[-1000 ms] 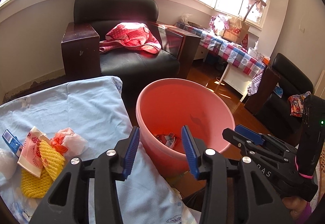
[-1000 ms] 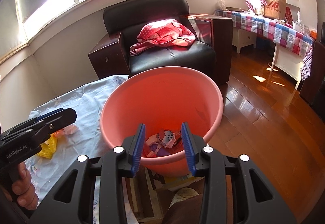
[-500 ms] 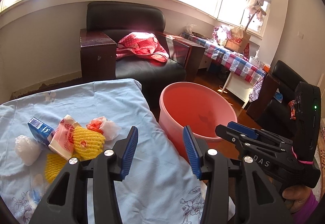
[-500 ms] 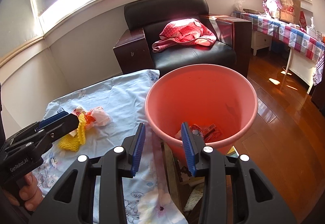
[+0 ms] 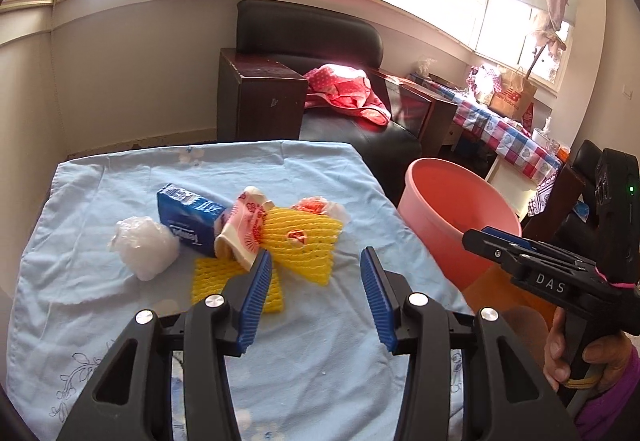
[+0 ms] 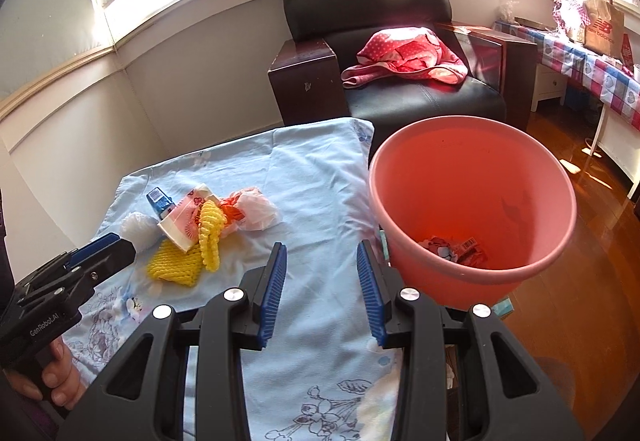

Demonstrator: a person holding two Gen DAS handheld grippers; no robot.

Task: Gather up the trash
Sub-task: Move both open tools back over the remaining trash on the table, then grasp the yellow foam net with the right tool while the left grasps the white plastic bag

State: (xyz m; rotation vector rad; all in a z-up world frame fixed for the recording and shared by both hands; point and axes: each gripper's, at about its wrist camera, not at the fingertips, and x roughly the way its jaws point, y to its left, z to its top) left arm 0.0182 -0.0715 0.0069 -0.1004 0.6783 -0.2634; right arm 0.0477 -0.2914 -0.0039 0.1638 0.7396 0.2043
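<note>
Trash lies on the blue cloth table (image 5: 328, 353): yellow foam nets (image 5: 304, 241), a pink printed wrapper (image 5: 242, 229), a blue tissue pack (image 5: 186, 219), a white crumpled bag (image 5: 144, 253) and a red-white bag (image 5: 318, 207). The pile also shows in the right wrist view, with the foam nets (image 6: 188, 253) at its front. The pink bucket (image 6: 472, 201) stands right of the table with wrappers (image 6: 456, 249) inside. My left gripper (image 5: 316, 273) is open and empty just in front of the nets. My right gripper (image 6: 322, 265) is open and empty over the table edge beside the bucket.
A black armchair (image 6: 400, 53) with a red cloth (image 6: 404, 53) stands behind the table. A checked-cloth table (image 5: 508, 133) with bags is at the far right. Wooden floor (image 6: 580, 281) lies right of the bucket.
Both grippers have swung left from over the bucket toward the table. The trash pile is now in front of my left gripper. Both stay open and empty.
</note>
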